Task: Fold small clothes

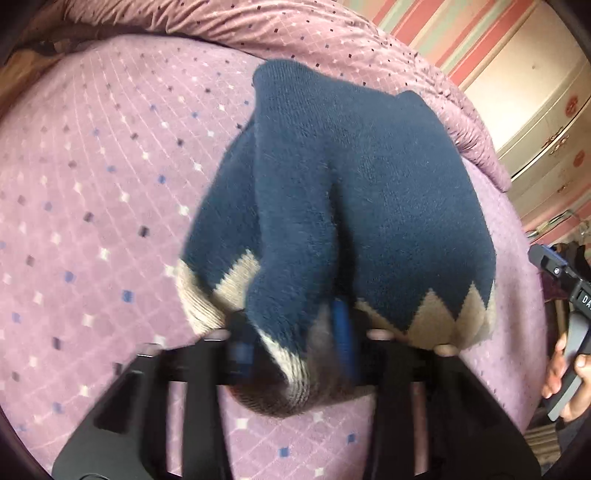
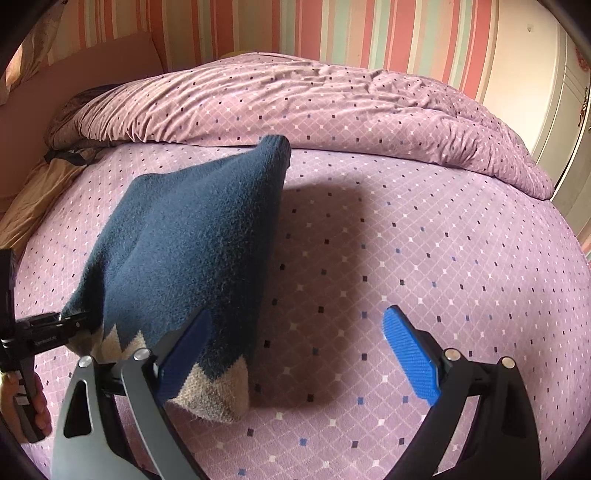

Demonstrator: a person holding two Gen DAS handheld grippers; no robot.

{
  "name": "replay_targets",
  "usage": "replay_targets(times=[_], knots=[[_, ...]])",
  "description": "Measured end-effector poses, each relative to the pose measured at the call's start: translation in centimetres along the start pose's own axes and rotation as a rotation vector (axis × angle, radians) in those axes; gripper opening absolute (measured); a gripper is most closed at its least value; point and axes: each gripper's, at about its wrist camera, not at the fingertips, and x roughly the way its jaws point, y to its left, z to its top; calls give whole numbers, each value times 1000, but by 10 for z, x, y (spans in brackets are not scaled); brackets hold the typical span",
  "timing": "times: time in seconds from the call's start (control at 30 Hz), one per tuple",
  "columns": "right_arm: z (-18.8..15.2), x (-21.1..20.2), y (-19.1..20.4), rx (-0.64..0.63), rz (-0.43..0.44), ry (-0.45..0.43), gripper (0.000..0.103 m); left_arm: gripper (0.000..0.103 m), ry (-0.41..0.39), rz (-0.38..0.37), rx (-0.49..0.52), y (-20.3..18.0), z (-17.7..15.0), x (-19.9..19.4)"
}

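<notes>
A navy knit garment (image 1: 351, 192) with a beige zigzag hem (image 1: 443, 317) lies bunched on the purple bed sheet (image 1: 92, 221). In the left wrist view my left gripper (image 1: 291, 343) is blurred. Its blue pads (image 1: 343, 332) stand apart with a fold of the hem hanging loose between them. From the right wrist view the garment (image 2: 184, 240) rises like a tent, and the left gripper (image 2: 70, 321) reaches its left hem corner. My right gripper (image 2: 295, 354) is wide open. Its left pad (image 2: 184, 354) sits against the hem, and its right pad (image 2: 410, 358) is over bare sheet.
A rumpled purple duvet (image 2: 332, 107) lies piled along the far side of the bed. Behind it are a striped wall (image 2: 369, 33) and a cream cabinet (image 1: 546, 122) at the right. A hand (image 1: 569, 376) holds the right gripper's handle.
</notes>
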Motion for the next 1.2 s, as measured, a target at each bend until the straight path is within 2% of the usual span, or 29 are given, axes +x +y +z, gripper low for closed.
replay_targets(times=[0.03, 0.07, 0.13, 0.2, 0.3, 0.4, 0.57, 0.67, 0.73, 0.83, 0.9, 1.0, 1.1, 1.2], knots=[[0, -1, 0, -1, 0, -3, 95, 72, -5, 19, 20, -2, 1, -4], [0, -3, -2, -5, 0, -9, 95, 77, -14, 36, 39, -6, 2, -10], [1, -4, -2, -9, 0, -12, 95, 95, -43, 88, 72, -14, 7, -27], [1, -5, -4, -7, 1, -15, 95, 100, -61, 133, 84, -18, 13, -39], [1, -5, -1, -15, 0, -19, 95, 100, -68, 220, 85, -23, 22, -47], [0, -4, 7, -32, 1, -16, 95, 100, -26, 336, 96, -23, 26, -30], [-2, -4, 17, -61, 10, -20, 95, 100, 38, 387, 102, -11, 18, 1], [-4, 1, 17, -56, 27, -5, 95, 100, 53, 367, 83, -2, 19, 9], [-3, 6, 16, -42, 63, 21, 96, 100, 43, 348, 76, -1, 22, 5], [-5, 17, 11, 30, 193, 64, 100, 100, 31, 359, 95, -6, 23, 1], [-7, 33, 5, 115, 286, 108, 101, 100, 34, 366, 105, -10, 21, 1], [-16, 67, -6, 249, 335, 212, 101, 100, 39, 357, 97, -9, 21, 2], [-29, 91, -17, 370, 436, 259, 101, 100, 38, 356, 96, -9, 21, 3], [-40, 105, -22, 453, 531, 271, 101, 100, 37, 358, 104, -9, 21, 3]])
